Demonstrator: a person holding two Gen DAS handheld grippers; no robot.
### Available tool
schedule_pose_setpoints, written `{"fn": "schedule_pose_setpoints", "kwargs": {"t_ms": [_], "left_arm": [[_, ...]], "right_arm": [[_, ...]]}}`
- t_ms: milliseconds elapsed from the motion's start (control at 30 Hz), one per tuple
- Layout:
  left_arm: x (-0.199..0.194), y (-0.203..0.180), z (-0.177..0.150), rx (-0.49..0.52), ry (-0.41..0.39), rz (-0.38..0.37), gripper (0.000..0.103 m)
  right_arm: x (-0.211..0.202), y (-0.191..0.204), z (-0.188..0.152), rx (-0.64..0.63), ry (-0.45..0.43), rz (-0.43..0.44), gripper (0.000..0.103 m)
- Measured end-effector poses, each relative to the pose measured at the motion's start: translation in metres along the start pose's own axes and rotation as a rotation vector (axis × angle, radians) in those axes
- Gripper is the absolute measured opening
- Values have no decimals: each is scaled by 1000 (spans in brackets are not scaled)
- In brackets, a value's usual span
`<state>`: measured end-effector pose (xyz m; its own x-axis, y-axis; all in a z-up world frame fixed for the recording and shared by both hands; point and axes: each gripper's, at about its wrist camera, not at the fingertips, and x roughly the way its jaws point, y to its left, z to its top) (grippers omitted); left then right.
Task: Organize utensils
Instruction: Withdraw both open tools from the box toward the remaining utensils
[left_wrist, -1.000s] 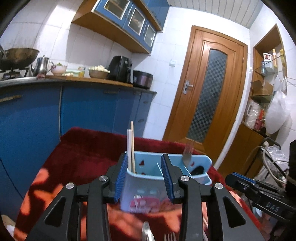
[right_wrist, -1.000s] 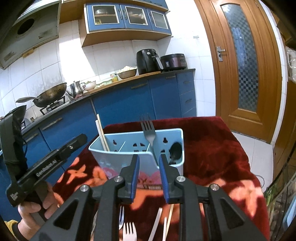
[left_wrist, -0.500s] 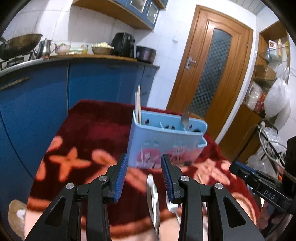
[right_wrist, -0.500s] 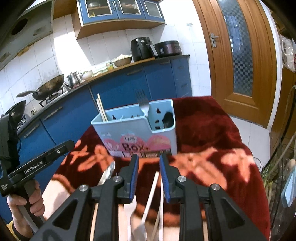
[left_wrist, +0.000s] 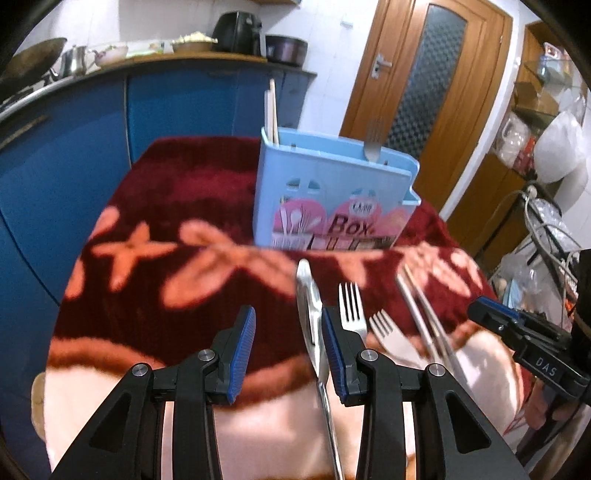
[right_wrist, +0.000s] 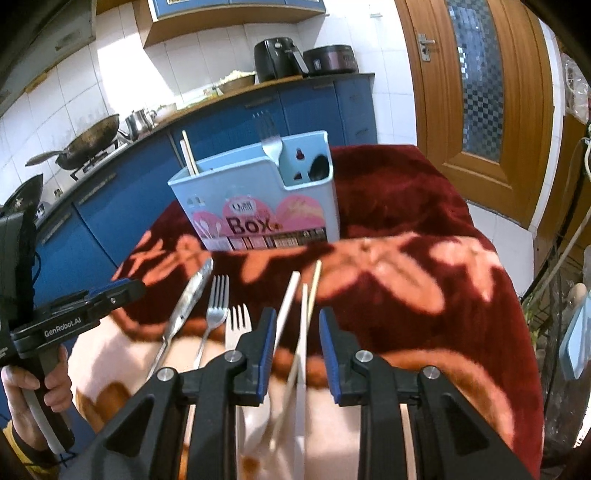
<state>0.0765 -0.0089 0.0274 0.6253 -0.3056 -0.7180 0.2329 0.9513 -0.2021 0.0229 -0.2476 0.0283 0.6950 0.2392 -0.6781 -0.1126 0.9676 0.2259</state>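
My left gripper (left_wrist: 288, 349) hung above the red floral blanket (left_wrist: 155, 206) with its blue pads (left_wrist: 243, 347) spread and holding nothing. A steel spoon (left_wrist: 309, 306) lay on the blanket in front of the blue utensil box (left_wrist: 332, 192), its bowl end pointing toward the box and its handle passing just inside my right-hand pad. Beside the spoon, on the side away from the blue cabinets (left_wrist: 66, 140), lay a steel fork (left_wrist: 351, 306), then a white fork (left_wrist: 388, 330), then a loose set of chopsticks (left_wrist: 424, 314), all in front of the box and apart from it.

My right gripper (right_wrist: 297, 350) was likewise spread and empty, poised over the chopsticks (right_wrist: 301, 314), which ran between its two fingers (right_wrist: 264, 347) toward the box (right_wrist: 258, 195). From this view the spoon (right_wrist: 188, 295), steel fork (right_wrist: 216, 310) and white fork (right_wrist: 238, 321) lay in a row beside the chopsticks, on the cabinet side.

The box stood upright on the blanket (right_wrist: 424, 229). A pair of chopsticks (right_wrist: 189, 153) stood in its compartment nearest the cabinets; a fork (right_wrist: 271, 142) stood tines-up near its opposite end, next to the lower side pocket. My left hand (right_wrist: 40, 384) gripped the handle of the left gripper at the edge of the right view.
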Motion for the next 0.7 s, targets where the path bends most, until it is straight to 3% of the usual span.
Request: {"fn": "schedule_pose_setpoints", "kwargs": {"t_ms": [700], "left_arm": [[48, -8, -3, 39, 244, -66, 38]], "right_arm": [[30, -10, -15, -37, 236, 10, 27]]}}
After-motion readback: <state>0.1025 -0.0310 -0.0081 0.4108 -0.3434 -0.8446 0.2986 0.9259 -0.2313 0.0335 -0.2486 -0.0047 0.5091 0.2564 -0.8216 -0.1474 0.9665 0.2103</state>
